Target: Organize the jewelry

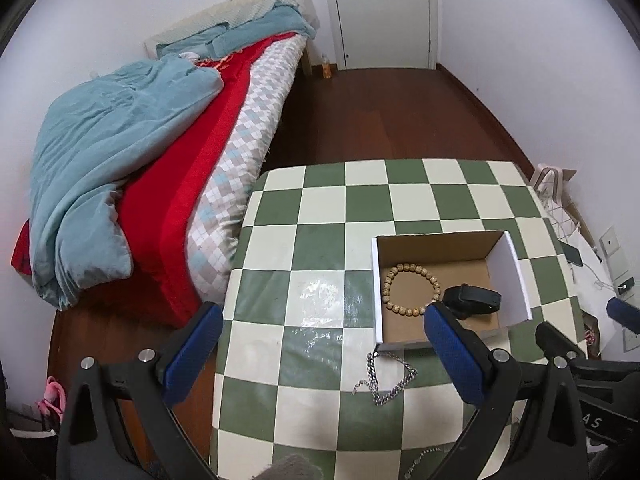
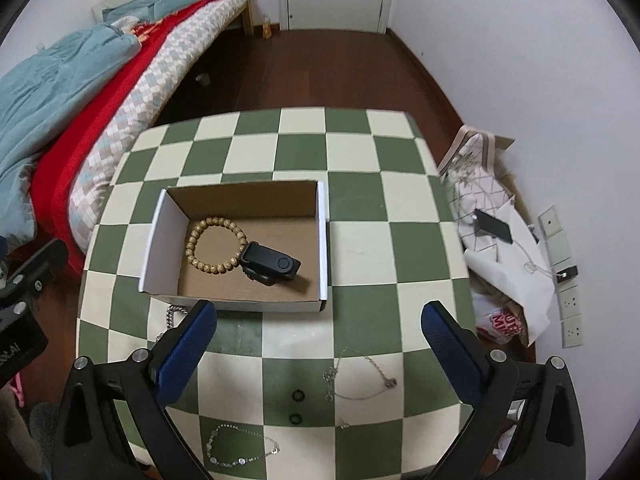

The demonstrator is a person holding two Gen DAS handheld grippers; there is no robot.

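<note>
Fingers of both the left gripper (image 1: 322, 350) and right gripper (image 2: 318, 350) are spreading wide, gripping nothing. Thin silver pendant necklace (image 2: 360, 376) is lying between the right fingers, short of the open cardboard box (image 2: 324, 240); lowering squarely over its bunched links should be giving the surest pinch.

white walls (image 1: 520, 40) and a white door (image 1: 380, 12) enclose a dark wooden floor (image 1: 380, 120); a bed (image 1: 240, 140) with blue and red bedding stands beside the green-checked worktop (image 1: 320, 208).

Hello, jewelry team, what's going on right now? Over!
Left gripper and right gripper open, empty. Bead bracelet and black watch in box. Chains, rings still on table. Nothing blocking.
</note>
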